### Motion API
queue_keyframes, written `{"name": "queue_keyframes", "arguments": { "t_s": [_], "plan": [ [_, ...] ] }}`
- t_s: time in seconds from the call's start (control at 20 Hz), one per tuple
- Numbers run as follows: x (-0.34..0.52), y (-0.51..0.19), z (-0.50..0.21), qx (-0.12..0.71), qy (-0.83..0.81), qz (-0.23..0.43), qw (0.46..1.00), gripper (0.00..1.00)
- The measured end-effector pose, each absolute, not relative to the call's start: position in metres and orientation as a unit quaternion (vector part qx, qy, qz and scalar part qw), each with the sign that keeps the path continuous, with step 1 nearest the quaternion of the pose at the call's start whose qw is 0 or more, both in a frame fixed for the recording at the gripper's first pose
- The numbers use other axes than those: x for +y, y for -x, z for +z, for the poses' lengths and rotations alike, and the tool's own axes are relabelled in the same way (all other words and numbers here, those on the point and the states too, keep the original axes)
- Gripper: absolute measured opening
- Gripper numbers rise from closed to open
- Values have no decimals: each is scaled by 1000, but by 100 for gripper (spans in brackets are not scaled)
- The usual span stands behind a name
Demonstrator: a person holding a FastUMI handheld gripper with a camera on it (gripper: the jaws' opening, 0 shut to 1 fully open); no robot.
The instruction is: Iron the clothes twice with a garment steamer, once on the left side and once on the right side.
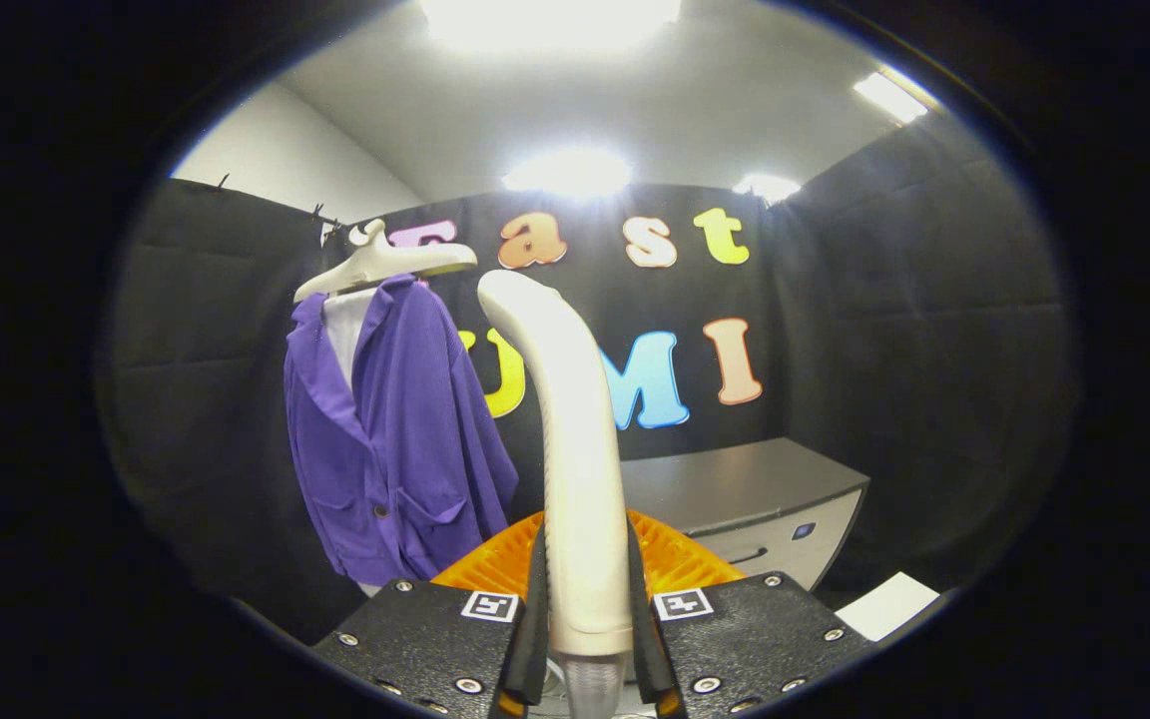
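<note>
A cream garment steamer [571, 439] stands upright between my fingers, its curved head bending toward the clothes. My gripper [585, 609] is shut on the steamer's handle, with both fingers [537, 599] pressing its sides. A purple jacket [390, 439] hangs on a cream hanger [385, 262] ahead and to the left of the steamer, apart from its head. A white garment shows inside the jacket's collar. The jacket's front with its pockets faces me.
A grey cabinet [745, 489] stands beyond the fingers to the right, against the black cloth wall. A white sheet [889, 604] lies low at the right. White ceiling lights shine overhead.
</note>
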State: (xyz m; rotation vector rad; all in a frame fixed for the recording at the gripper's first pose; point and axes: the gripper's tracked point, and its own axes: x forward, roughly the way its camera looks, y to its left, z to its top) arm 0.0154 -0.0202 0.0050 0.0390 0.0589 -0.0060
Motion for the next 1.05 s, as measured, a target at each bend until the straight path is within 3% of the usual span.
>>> {"name": "queue_keyframes", "arguments": {
  "t_s": [1.05],
  "plan": [
    [-38, 7, -26, 75, -40, 5, 996, 35]
  ]
}}
